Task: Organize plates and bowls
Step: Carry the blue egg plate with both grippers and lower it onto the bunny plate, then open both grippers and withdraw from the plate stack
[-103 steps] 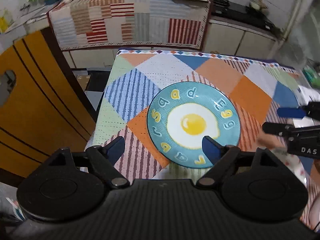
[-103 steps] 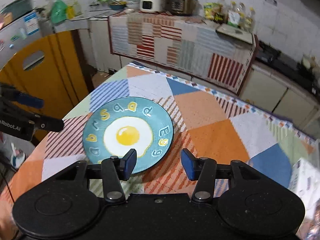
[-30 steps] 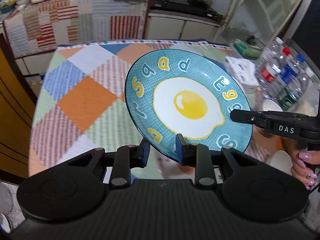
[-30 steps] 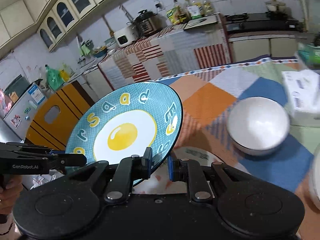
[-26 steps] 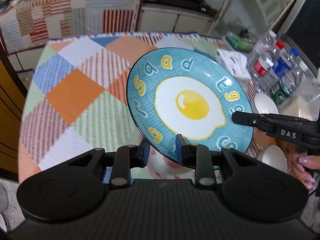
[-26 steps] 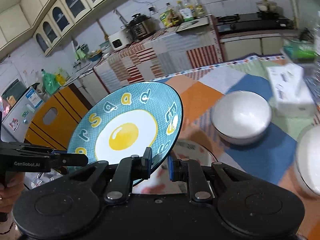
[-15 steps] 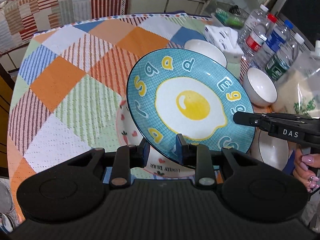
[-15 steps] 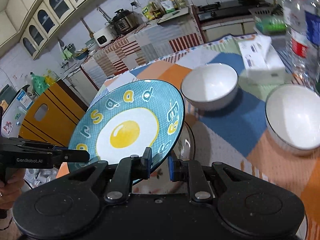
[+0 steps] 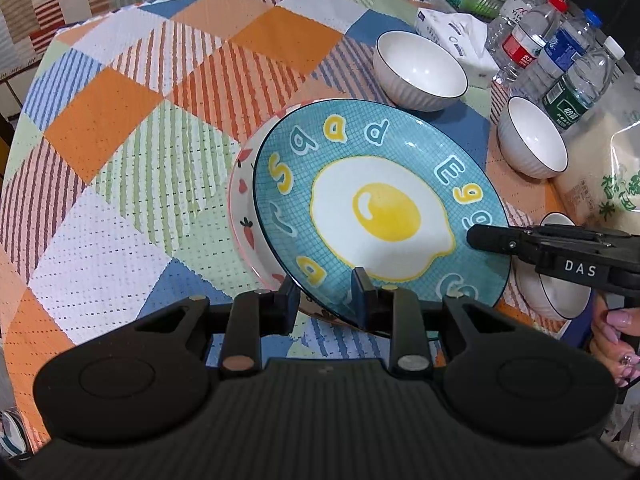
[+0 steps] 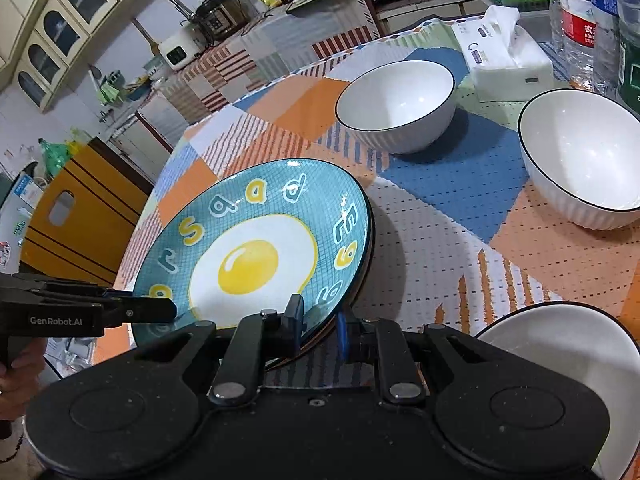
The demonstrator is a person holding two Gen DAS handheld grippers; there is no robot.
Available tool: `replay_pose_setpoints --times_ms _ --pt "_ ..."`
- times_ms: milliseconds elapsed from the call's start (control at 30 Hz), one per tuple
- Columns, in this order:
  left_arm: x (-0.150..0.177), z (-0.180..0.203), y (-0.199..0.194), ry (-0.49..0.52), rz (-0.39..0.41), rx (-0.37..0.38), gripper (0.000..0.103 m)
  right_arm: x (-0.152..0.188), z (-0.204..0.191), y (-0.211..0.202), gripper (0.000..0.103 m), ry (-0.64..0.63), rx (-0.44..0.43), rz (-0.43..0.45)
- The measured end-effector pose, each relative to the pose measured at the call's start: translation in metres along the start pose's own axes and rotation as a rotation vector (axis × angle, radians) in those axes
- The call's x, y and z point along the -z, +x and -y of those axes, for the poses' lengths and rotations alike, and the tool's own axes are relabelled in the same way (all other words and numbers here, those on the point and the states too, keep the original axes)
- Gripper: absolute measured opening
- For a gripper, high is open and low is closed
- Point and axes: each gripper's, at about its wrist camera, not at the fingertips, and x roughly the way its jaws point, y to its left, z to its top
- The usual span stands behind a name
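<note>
A blue plate (image 9: 380, 204) painted with a fried egg and coloured letters is held tilted above a bench covered in a patchwork cloth (image 9: 120, 128), gripped at two points on its rim. The left gripper (image 9: 325, 298) has its fingers clamped on the near edge of the plate, one finger above the glazed face and one beneath it. The right gripper (image 10: 318, 326) pinches the plate's rim in the same way from the other side, its fingers nearly together on the thin edge; in the left wrist view it shows as a black arm reaching in from the right. Directly under the blue plate lies a white plate (image 9: 242, 200) with small red and pink motifs, its left rim showing beyond the blue one; whether the two touch cannot be told. Farther back on the bench stand two white bowls with dark rims, one far (image 9: 420, 70) and one to its right (image 9: 532, 142), with a third bowl (image 10: 560, 360) near the right gripper. A tissue pack (image 9: 456, 36) and several water bottles (image 9: 552, 48) line the far right edge.
</note>
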Motion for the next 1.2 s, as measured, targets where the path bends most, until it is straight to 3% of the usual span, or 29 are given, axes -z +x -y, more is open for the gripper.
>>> replay_pose_setpoints --times_ms 167,433,700,1200 --pt "0.001 -0.01 0.009 -0.067 -0.055 0.041 0.026 -0.003 -0.007 0.006 0.021 -0.011 0.056 -0.043" --pt "0.0 -0.015 0.01 -0.084 -0.07 0.05 0.026 -0.006 -0.024 0.009 0.021 -0.068 0.14 -0.055" --pt "0.002 -0.011 0.014 -0.081 -0.109 0.042 0.028 -0.006 -0.048 0.013 0.028 -0.194 0.299 -0.075" --pt "-0.002 -0.016 0.024 -0.118 -0.126 -0.005 0.028 -0.001 -0.057 0.033 0.031 -0.292 0.372 -0.03"
